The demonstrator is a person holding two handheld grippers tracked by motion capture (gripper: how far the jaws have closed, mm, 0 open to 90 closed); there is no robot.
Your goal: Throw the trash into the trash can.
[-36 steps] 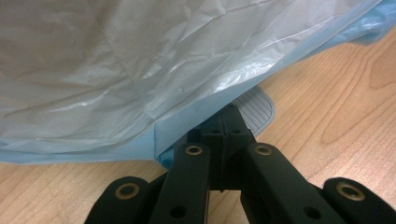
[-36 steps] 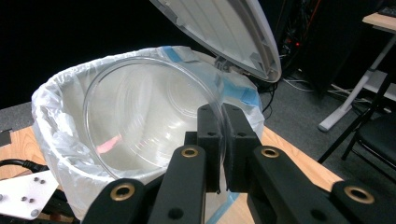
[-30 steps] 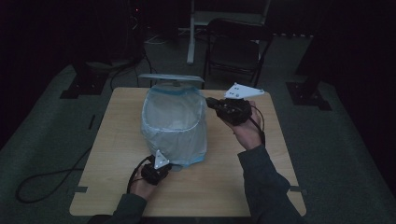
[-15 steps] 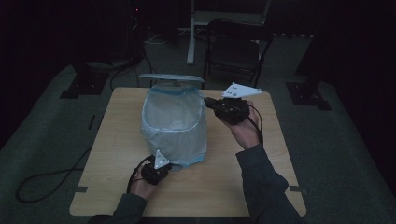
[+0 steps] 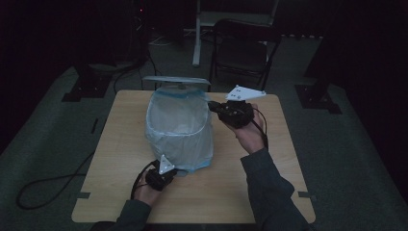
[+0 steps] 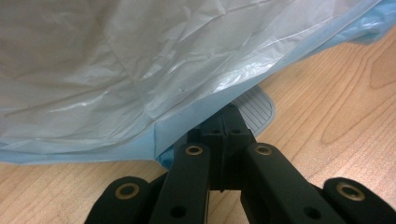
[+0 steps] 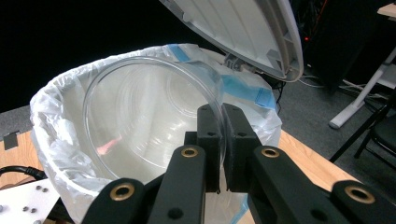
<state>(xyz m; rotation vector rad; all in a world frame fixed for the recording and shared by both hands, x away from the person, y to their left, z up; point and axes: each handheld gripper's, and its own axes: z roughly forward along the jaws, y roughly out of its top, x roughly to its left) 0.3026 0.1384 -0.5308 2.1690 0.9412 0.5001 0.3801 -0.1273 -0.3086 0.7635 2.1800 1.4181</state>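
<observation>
A lined bin [image 5: 179, 129] stands mid-bench [image 5: 110, 159] with its lid [image 5: 176, 80] raised at the far side, as the right gripper [image 5: 215, 107] pinches the rim of a clear plastic cup [image 7: 149, 112] over the bin's open mouth. At the near edge, the left gripper [image 5: 169, 174] sits clamped shut at the bin's grey foot pedal [image 6: 254, 105], beneath the overhanging blue-edged liner [image 6: 140, 70].

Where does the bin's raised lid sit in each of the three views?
High view: the lid is behind the bin at the table's far edge.
Left gripper view: not in it.
Right gripper view: top right, tilted over the bin.
Shared landmark: the bag's blue edge.
</observation>
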